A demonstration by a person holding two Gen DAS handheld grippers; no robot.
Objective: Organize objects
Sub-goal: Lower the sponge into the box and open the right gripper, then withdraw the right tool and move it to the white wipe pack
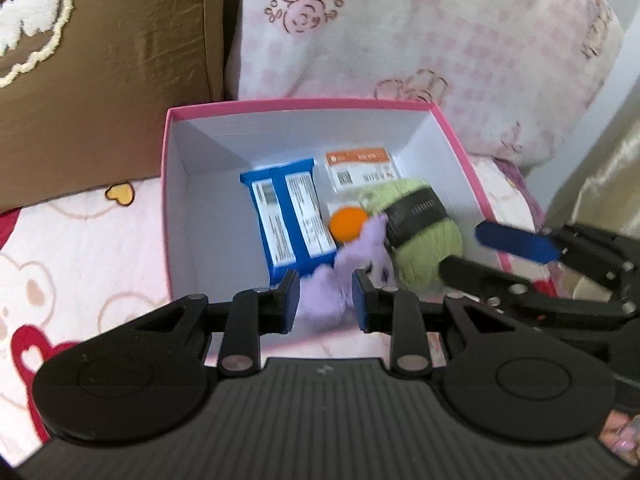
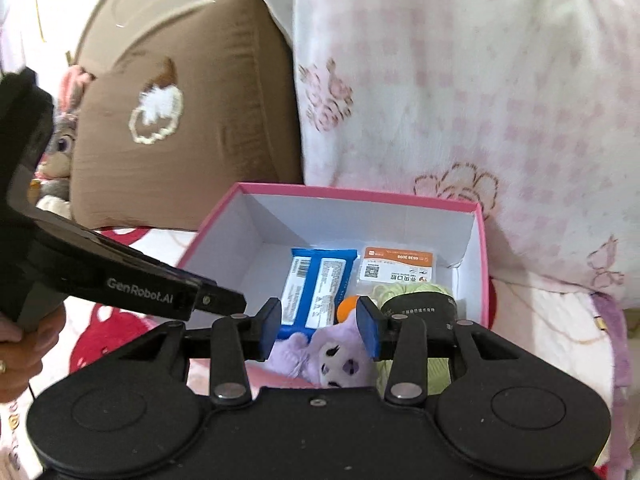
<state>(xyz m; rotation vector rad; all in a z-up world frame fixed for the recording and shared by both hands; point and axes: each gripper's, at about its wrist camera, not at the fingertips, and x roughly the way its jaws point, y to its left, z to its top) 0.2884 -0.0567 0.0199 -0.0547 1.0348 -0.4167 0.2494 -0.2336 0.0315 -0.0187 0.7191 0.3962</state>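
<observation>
The bed point(image 1: 80, 248), under a pink printed sheet, carries everything here. Against its far edge lean a pink floral pillow point(image 1: 420, 40) and a brown cushion point(image 1: 112, 60), which hem the box point(image 1: 300, 103) in from behind. The box, pink outside and white inside, sits open in front of them, evidently as the place where the loose things are being gathered.

Inside, toward the right wall, lies a ball of green yarn point(image 1: 424, 240) with a black band. A blue packet point(image 1: 290, 216) lies flat along the middle of the floor, and a small orange-topped sachet point(image 1: 360, 170) lies toward the far right corner. A purple plush point(image 1: 356, 264) with an orange ball point(image 1: 347, 224) on it rests at the near edge, partly over the rim, touching the yarn.

The left gripper point(image 1: 326, 300) hangs at the near rim, its fingers partly open on either side of the plush; no firm grip shows, so it looks freshly dropped or about to be nudged in. The right gripper point(image 2: 318, 328) hovers just beside it, fingers likewise partly open and empty above the plush. The two tools crowd the same corner and could collide.
</observation>
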